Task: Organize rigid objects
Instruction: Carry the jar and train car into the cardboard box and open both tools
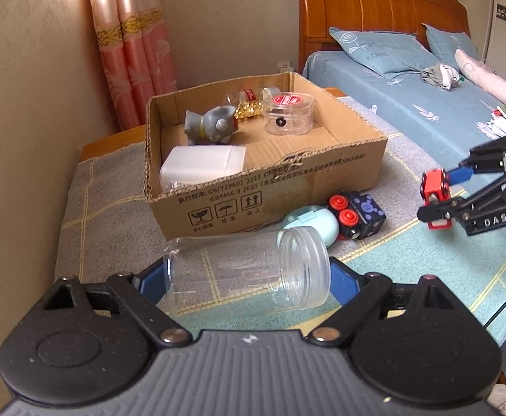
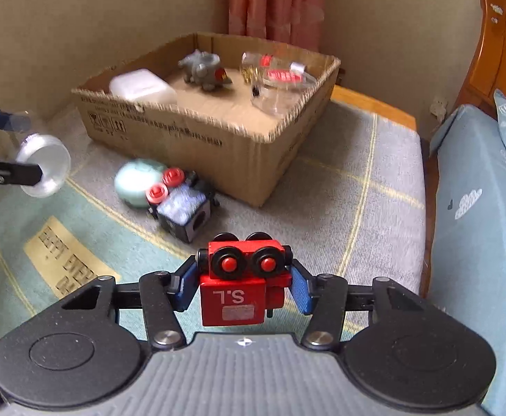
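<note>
The left tongs (image 1: 249, 277) grip a clear jar (image 1: 249, 270) crosswise, its long axis level, mouth to the right. The right tongs (image 2: 241, 286) pinch a red toy car (image 2: 244, 274). The box (image 1: 270, 187) lies just beyond both, nearer the left tongs.

— What is standing around the bed (image 1: 426, 111)?
— A wooden headboard (image 1: 374, 3) is rising behind it, pink curtains (image 1: 131, 45) are hanging left of it, and beige walls (image 1: 218, 17) are catching daylight.
</note>
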The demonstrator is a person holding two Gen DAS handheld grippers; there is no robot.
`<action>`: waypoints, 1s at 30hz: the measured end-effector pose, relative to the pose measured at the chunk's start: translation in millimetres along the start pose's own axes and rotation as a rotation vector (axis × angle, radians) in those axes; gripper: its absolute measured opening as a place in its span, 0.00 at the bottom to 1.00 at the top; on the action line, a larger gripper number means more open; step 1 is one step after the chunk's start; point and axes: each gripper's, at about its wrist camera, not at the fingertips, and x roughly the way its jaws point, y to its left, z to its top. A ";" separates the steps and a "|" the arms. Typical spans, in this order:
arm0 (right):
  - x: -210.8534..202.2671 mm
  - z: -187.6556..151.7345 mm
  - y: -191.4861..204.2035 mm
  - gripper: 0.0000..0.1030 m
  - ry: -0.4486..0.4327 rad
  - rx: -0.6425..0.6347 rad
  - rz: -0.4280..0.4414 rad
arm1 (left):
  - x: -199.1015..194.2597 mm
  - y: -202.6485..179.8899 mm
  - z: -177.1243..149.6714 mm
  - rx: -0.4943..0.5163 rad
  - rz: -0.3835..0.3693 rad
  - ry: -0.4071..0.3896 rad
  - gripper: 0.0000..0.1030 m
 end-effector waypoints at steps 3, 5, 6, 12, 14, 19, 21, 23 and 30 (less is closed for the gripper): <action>-14.0 20.2 0.8 0.57 -0.049 -0.023 0.003 | -5.5 -0.5 8.4 0.012 -0.015 -0.021 0.88; -20.3 35.5 1.3 0.57 -0.083 -0.036 0.007 | -8.8 -0.7 15.4 0.020 -0.021 -0.036 0.88; -22.8 42.8 1.9 0.57 -0.100 -0.043 0.007 | -10.2 -0.7 19.8 0.025 -0.021 -0.044 0.88; -15.8 86.1 4.2 0.57 -0.154 -0.052 0.004 | -13.0 0.3 54.3 0.081 -0.009 -0.103 0.88; -6.9 95.7 4.4 0.57 -0.150 -0.041 0.013 | -9.2 0.9 69.7 0.106 0.005 -0.125 0.88; 10.7 105.7 8.6 0.57 -0.130 -0.037 0.022 | 20.2 6.2 111.5 0.118 -0.012 -0.125 0.88; 14.0 104.1 10.8 0.57 -0.121 -0.036 0.022 | 36.0 5.7 123.7 0.115 -0.016 -0.113 0.88; 15.7 101.9 12.5 0.57 -0.113 -0.040 0.017 | 50.8 5.0 132.9 0.090 -0.016 -0.114 0.88; 19.8 101.6 12.1 0.57 -0.096 -0.043 -0.001 | 73.5 11.2 130.7 0.011 -0.020 -0.092 0.91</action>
